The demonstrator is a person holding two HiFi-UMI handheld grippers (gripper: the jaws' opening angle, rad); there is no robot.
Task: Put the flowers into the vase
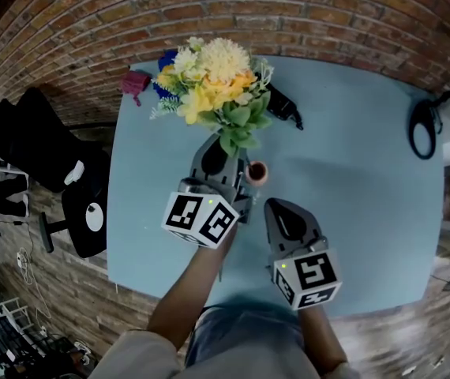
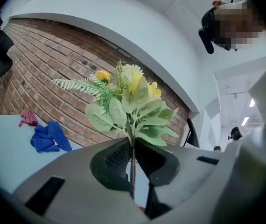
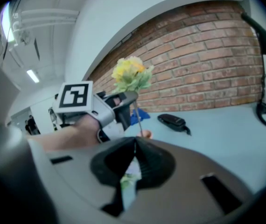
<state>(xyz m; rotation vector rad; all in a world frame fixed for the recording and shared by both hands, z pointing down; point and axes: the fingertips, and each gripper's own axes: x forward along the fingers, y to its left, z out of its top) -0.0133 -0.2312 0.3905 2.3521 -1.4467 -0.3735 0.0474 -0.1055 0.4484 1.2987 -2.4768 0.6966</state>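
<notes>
Blue table point(image 1: 367, 204), brick wall point(image 1: 288, 14) behind. Left gripper point(image 2: 133, 148) clamps the flowers point(image 1: 213, 81) by the stem, its end near the vase point(image 1: 256, 171). Right gripper point(image 3: 134, 143) closed. Insertion step, I'd say: next, centre stem over mouth, lower.

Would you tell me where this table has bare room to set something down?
Bare: the wide stretch of table between the black device and the black loop. Crowded: by the pink cloth, and around the small vase.
</notes>
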